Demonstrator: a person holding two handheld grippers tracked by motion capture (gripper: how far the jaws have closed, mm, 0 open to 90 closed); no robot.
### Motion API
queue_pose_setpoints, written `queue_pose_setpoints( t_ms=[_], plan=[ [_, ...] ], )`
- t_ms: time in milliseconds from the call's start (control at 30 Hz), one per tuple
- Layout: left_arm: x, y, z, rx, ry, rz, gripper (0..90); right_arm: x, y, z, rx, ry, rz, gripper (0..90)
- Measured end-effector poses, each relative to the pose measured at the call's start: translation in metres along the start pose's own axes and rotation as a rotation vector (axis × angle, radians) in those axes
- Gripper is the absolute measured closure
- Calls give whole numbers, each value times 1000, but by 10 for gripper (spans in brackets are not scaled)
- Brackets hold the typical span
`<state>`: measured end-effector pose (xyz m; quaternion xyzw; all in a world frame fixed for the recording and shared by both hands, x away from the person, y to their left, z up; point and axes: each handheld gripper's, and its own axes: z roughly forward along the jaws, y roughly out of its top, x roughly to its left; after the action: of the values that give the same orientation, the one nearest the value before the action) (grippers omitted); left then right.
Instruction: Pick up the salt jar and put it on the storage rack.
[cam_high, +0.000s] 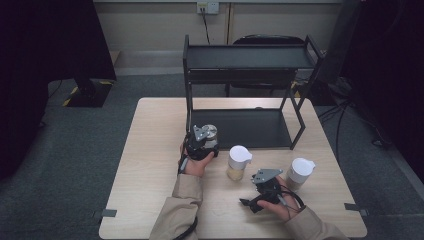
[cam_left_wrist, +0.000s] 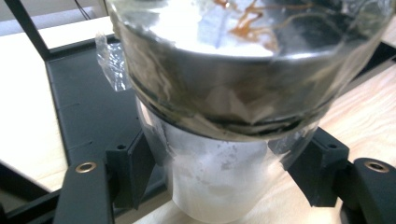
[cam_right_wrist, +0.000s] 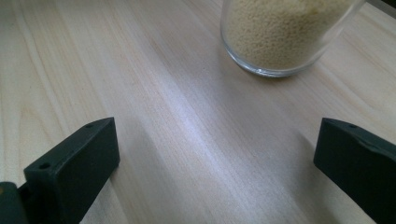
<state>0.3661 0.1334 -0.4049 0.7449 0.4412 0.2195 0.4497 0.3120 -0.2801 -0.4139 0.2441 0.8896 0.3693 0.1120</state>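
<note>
L claw (cam_high: 202, 141) sits centre-left of the high view, L hand (cam_high: 196, 161) wrapped round its body, tan sleeve running down to the bottom edge. Its jaws are closed on a glass jar (cam_left_wrist: 219, 140), one at each lower corner of the left gripper view. R claw (cam_high: 263, 190) is lower right of centre, R hand (cam_high: 280, 204) under it, jaws spread wide w/ nothing between them, low over the desk (cam_right_wrist: 177, 116).
</note>
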Motion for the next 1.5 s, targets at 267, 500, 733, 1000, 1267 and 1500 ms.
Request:
queue_pose_setpoints(
  t_ms=[267,500,733,1000,1267,1500],
  plan=[
    [-2,5,9,2,17,13,311,0,0,0,0,0,0,0],
    [-3,8,13,-4,17,9,311,0,0,0,0,-1,2,0],
    [-6,11,20,-6,21,17,311,0,0,0,0,0,1,0],
    [-9,18,26,-4,30,36,311,0,0,0,-1,0,0,0],
    [-9,23,31,-6,36,45,311,0,0,0,-1,-1,0,0],
    [-8,26,38,-5,38,45,311,0,0,0,-1,-1,0,0]
  ],
)
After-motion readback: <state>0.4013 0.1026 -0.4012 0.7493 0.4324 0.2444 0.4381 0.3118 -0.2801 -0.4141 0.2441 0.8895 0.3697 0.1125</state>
